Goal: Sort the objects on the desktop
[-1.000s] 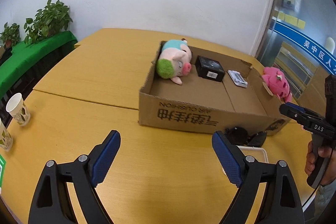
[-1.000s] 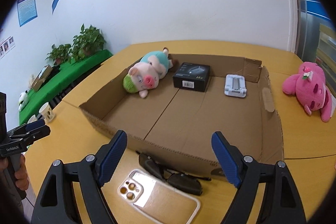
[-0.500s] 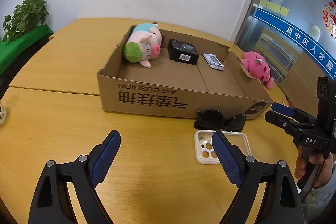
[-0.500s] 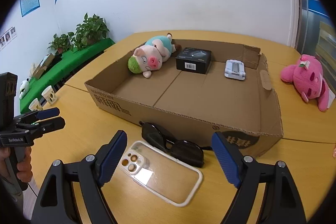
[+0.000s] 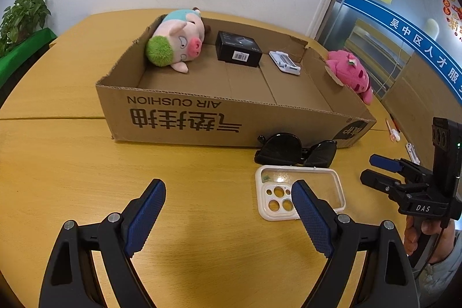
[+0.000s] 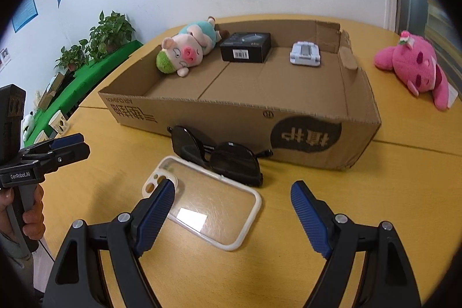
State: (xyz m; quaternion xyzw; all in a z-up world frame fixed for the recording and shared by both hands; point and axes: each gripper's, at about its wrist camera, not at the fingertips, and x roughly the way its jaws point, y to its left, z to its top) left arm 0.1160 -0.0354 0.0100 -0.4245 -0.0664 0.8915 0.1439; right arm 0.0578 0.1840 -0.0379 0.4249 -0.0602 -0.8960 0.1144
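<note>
Both units stand wide and empty: the right hand-held gripper [image 6: 232, 210] hangs over the phone case [image 6: 206, 207], its left pad above the camera-cutout end; the left hand-held gripper [image 5: 228, 214] sits just left of it. Risk: the case lies flat on the tabletop [image 5: 72, 169], so pads may skid off its thin rim or nudge the sunglasses [image 6: 215, 156] touching its far edge. Its long axis runs diagonally, cutouts toward the near left.

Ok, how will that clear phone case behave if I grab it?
The phone case lies flat on the table, so getting a finger under looks hard. Its glossy back probably slips. It looks thin, probably light and bendy.
</note>
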